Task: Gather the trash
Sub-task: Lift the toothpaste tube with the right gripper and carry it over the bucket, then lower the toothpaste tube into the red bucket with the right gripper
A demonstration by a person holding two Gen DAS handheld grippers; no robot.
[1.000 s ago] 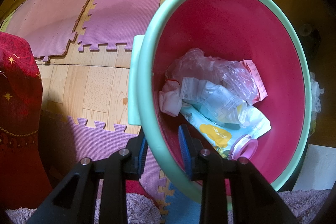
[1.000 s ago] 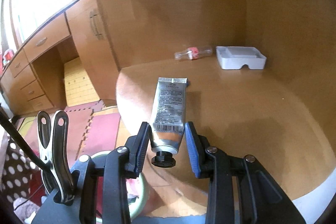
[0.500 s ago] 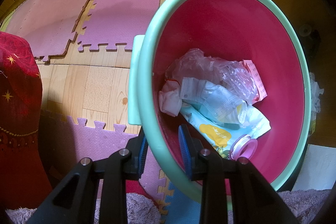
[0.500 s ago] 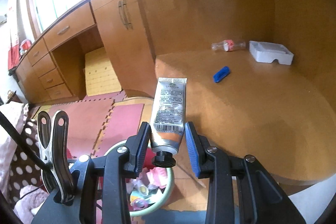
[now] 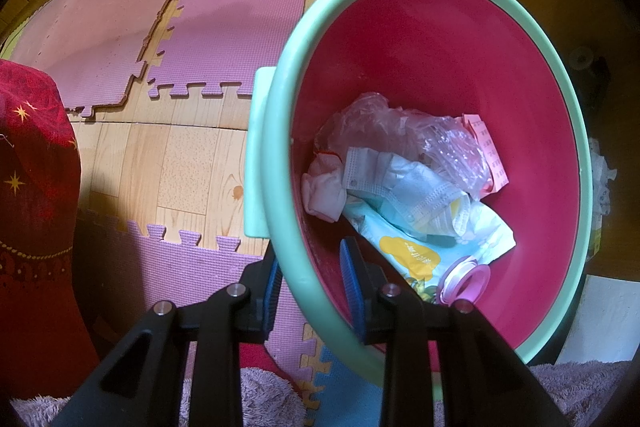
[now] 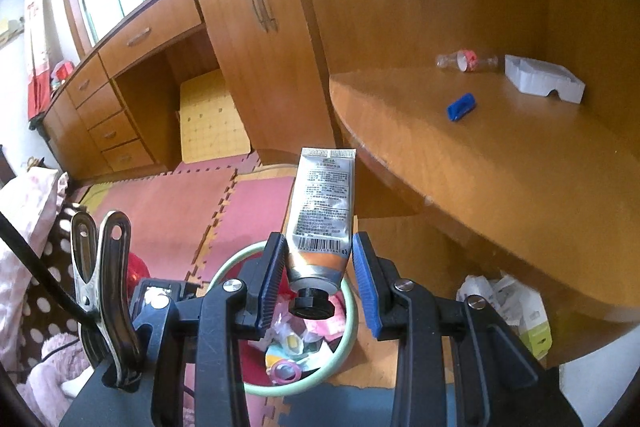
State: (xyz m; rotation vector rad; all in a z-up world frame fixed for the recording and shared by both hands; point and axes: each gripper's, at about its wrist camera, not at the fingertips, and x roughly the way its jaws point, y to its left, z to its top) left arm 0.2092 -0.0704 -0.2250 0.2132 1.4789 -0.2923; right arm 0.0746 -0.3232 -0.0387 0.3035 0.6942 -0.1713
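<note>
Left gripper (image 5: 312, 281): jaws narrow, clamped across the mint-green rim of the bin (image 5: 280, 187), one pad outside the wall, one inside against the pink lining. Bin tilted toward the camera. Inside it, near to far: a wipes packet (image 5: 424, 247) with pink lid, a face mask (image 5: 404, 191), crumpled clear plastic (image 5: 400, 127). Foam mats (image 5: 236, 23) on the wood floor beyond.

Right gripper (image 6: 320, 267): jaws part closed, gripping a silver tube (image 6: 324, 211) near its black cap; cap end points back at the camera, crimped end away. Directly below the tube, the same bin, its near rim hidden by the gripper body. Farther off on the wooden table (image 6: 520, 167): a small blue thing (image 6: 462, 106), identity unclear, a white tray (image 6: 542, 79), and a clear bottle (image 6: 466, 61) lying on its side.
</note>
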